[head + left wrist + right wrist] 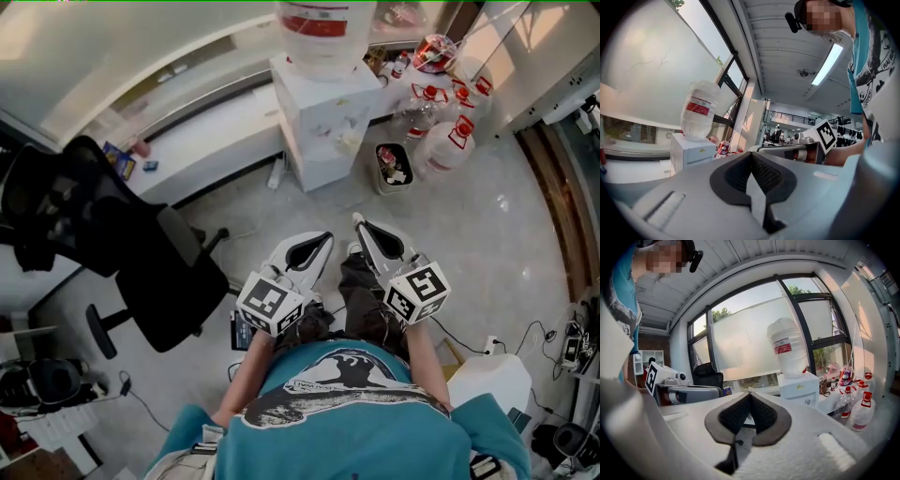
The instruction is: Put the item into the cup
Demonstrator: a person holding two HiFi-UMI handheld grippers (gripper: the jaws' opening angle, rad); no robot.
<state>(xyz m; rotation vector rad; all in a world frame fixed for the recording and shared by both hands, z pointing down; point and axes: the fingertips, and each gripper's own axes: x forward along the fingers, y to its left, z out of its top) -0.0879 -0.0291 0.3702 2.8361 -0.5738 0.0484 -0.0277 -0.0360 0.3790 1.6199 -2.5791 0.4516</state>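
No cup and no item to put into one shows in any view. In the head view I hold both grippers close in front of my chest, over the floor. My left gripper [323, 240] has its jaws closed tip to tip with nothing between them, as the left gripper view also shows [751, 154]. Beside it, my right gripper [360, 223] is likewise shut and empty, its dark pads meeting in the right gripper view [749, 393]. Each gripper's side camera sees the other gripper's body alongside.
A white water dispenser [323, 117] with a large bottle [323, 28] stands ahead. Several red-capped water jugs [448, 141] and a small waste bin [394, 167] sit on the floor to its right. A black office chair [141, 272] stands left by a white desk [211, 141].
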